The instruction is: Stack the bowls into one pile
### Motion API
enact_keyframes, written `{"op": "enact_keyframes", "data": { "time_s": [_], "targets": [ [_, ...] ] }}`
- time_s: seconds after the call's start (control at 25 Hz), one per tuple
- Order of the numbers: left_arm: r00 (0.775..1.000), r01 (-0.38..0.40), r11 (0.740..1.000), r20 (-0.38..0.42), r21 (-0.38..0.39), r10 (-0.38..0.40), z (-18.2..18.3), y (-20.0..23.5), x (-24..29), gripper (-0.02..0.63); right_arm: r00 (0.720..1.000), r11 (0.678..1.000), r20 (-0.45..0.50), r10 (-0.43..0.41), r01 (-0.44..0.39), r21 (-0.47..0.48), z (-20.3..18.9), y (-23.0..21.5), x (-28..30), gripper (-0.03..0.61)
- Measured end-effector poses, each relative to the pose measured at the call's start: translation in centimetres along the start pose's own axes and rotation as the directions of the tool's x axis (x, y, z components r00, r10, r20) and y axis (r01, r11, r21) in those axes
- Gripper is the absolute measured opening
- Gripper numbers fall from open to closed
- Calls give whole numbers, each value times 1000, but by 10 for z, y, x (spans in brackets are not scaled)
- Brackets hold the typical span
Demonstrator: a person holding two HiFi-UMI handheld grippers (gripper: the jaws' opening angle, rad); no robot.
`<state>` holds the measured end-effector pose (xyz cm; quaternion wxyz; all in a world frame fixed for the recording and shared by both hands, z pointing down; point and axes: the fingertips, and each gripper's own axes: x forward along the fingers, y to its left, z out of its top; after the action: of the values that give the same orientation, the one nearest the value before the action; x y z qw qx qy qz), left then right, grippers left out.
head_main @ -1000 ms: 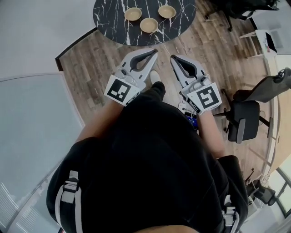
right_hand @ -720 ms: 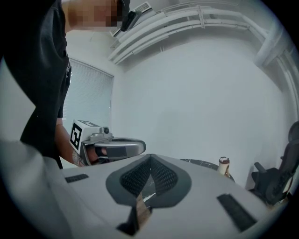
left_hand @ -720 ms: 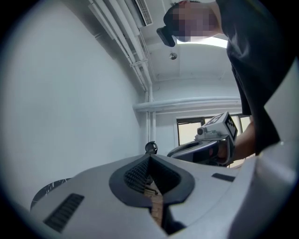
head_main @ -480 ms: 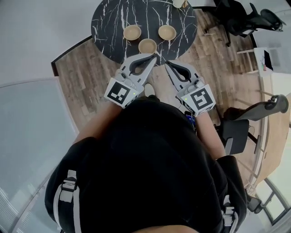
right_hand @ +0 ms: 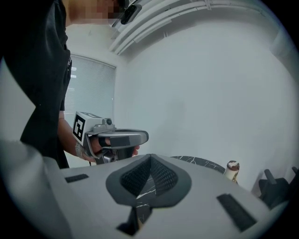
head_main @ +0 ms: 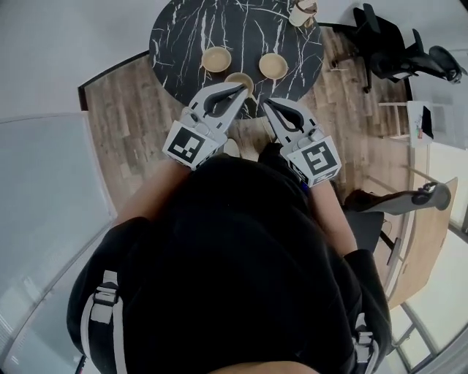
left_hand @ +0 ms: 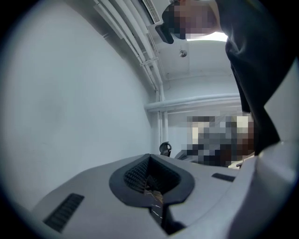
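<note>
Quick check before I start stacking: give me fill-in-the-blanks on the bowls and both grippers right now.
1. The round table carries ___ bowls, none stacked yet.
2. The left gripper and right gripper are both ___ (open or shut).
3. Each gripper holds ___.

Missing words: three; shut; nothing

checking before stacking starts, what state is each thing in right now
left bowl: upright, empty, unstacked
right bowl: upright, empty, unstacked
near bowl: upright, unstacked, partly hidden behind the left gripper
left gripper: shut, empty
right gripper: shut, empty
cup: upright
</note>
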<state>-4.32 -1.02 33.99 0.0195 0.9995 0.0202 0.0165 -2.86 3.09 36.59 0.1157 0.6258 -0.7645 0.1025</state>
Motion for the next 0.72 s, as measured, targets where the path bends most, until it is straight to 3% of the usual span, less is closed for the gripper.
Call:
{"op": "enact_keyframes", "data": {
  "time_s": [0.32,0.52,0.72],
  "targets": [
    [988,-153,988,-2,33,153,-2,29,18,5,991,991,27,131,-130,-28,1,-40,26,3],
    [959,-284,958,-11,34,284,3,53,42,5,968,966,22,250,-248,-66,8,-73,45,3],
    [931,-362,931,-45,43,363,-4,64,75,5,937,933,13,349,-346,-95,4,-108,52,3]
  ]
}}
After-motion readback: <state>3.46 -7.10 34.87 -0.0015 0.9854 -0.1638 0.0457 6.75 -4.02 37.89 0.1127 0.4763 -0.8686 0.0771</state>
